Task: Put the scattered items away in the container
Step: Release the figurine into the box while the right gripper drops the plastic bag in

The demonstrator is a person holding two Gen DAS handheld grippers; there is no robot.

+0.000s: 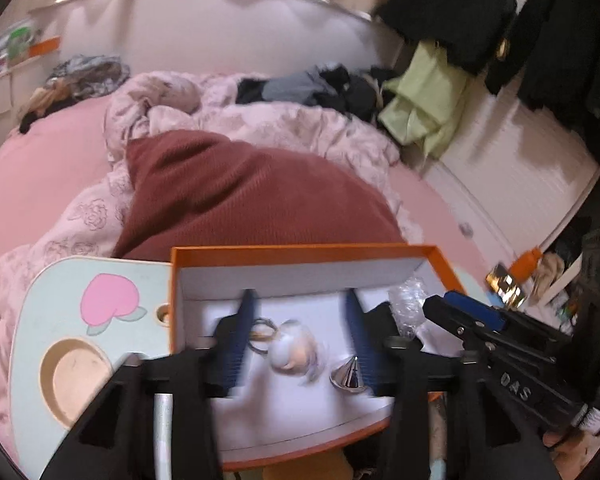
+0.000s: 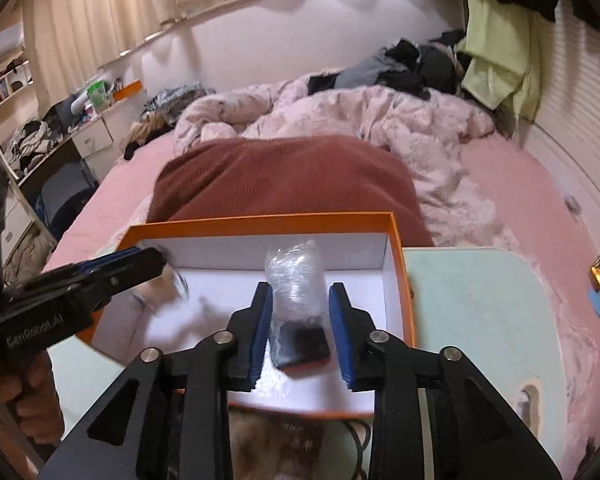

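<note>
Right wrist view: the right claw [image 2: 300, 332] stands released around a light, crinkly, slippery bag [image 2: 296, 280] in the box [image 2: 260, 222]; grip its dark stiff end. Left claw [image 1: 300, 340] released over a keyring [image 1: 288, 346] and hard cone [image 1: 349, 376]

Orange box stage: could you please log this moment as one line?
orange box | left gripper open over keyring, silver cone | right gripper open around wrapped black item

A rust-red blanket [image 2: 284, 176] lies on a pink bed [image 2: 496, 168], with a crumpled pale quilt [image 2: 380, 116] behind it. Dark clothes [image 2: 400, 66] and a green cloth [image 2: 500, 64] sit near the headboard. A mint tray [image 1: 88, 280] bears a pink peach print [image 1: 106, 300]. Beige curtains [image 2: 120, 4] hang behind.
</note>
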